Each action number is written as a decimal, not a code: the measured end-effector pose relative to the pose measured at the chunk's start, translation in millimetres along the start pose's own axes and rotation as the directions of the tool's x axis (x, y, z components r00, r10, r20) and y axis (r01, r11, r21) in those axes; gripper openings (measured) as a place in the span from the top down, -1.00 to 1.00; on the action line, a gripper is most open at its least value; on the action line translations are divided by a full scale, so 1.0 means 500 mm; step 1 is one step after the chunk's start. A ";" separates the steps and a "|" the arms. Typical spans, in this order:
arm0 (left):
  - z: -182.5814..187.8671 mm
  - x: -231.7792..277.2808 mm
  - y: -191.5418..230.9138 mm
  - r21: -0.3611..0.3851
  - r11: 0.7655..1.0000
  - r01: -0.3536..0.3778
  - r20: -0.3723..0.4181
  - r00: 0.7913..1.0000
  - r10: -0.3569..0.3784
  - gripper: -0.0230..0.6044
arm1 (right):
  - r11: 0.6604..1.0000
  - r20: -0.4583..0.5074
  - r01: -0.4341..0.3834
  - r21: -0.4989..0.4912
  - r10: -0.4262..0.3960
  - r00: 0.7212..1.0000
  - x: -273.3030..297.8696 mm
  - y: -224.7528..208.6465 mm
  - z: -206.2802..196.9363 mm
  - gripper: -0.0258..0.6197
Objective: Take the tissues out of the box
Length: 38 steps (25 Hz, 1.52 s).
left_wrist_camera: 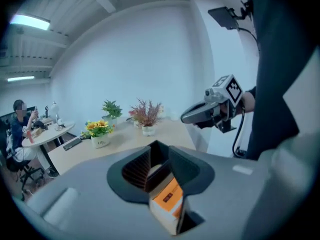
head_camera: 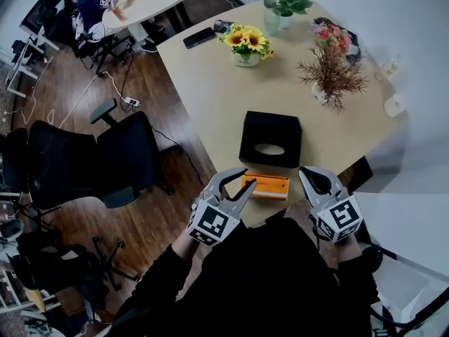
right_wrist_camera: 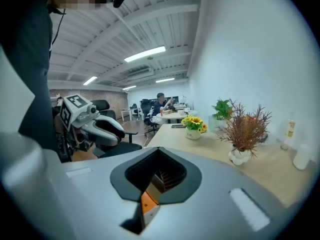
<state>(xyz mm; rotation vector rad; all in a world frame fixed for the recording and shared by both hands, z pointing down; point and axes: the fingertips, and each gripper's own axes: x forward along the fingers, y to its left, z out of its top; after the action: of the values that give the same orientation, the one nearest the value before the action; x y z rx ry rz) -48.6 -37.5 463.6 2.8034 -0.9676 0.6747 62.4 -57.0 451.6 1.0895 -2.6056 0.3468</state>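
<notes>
Mid-frame on the surface (head_camera: 210,97), the black tissue box (head_camera: 270,128) looks light and rigid, its tissues probably soft and easily torn, best pinched through the oval slot (head_camera: 269,149); below it, the left tool (head_camera: 245,177) is slightly apart and the right tool (head_camera: 309,174) closed, both empty.

The tissue box (head_camera: 270,139) is black. The pack (head_camera: 266,187) is orange with white sides. The bench (head_camera: 210,83) is pale beige. The left hand-held gripper (head_camera: 247,178) and the right hand-held gripper (head_camera: 306,174) are grey, with black-and-white square markers. The flowers (head_camera: 247,41) are yellow.
</notes>
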 end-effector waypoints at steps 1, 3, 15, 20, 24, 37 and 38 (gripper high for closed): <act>0.016 -0.003 -0.003 -0.030 0.999 -0.018 0.030 0.999 0.018 0.69 | 1.000 0.026 0.014 0.012 -0.014 1.000 -0.003 0.002 0.019 0.92; 0.041 -0.009 -0.006 -0.088 0.995 -0.050 0.077 0.995 0.056 0.85 | 0.999 0.075 0.032 0.032 -0.034 0.997 -0.009 0.010 0.053 0.92; 0.122 -0.051 0.021 -0.256 0.954 -0.157 0.217 0.952 0.215 0.93 | 0.994 0.195 0.086 0.065 -0.097 0.976 -0.046 0.005 0.130 0.92; 0.110 -0.047 0.018 -0.286 0.947 -0.147 0.200 0.957 0.209 0.93 | 0.995 0.194 0.083 0.046 -0.091 0.977 -0.043 0.014 0.131 0.92; 0.108 -0.046 0.020 -0.296 0.943 -0.151 0.195 0.957 0.215 0.93 | 0.996 0.194 0.081 0.044 -0.088 0.977 -0.043 0.016 0.133 0.92; 0.093 -0.046 0.024 -0.327 0.933 -0.150 0.176 0.960 0.216 0.93 | 0.997 0.172 0.071 0.042 -0.078 0.982 -0.036 0.027 0.120 0.92; 0.094 -0.047 0.024 -0.328 0.933 -0.150 0.175 0.961 0.216 0.93 | 0.997 0.170 0.071 0.043 -0.077 0.982 -0.036 0.028 0.120 0.92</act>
<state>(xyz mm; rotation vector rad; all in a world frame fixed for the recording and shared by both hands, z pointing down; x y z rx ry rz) -54.7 -44.9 410.7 2.5575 -1.2627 0.2165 53.8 -55.4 387.9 1.2779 -2.7075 0.2967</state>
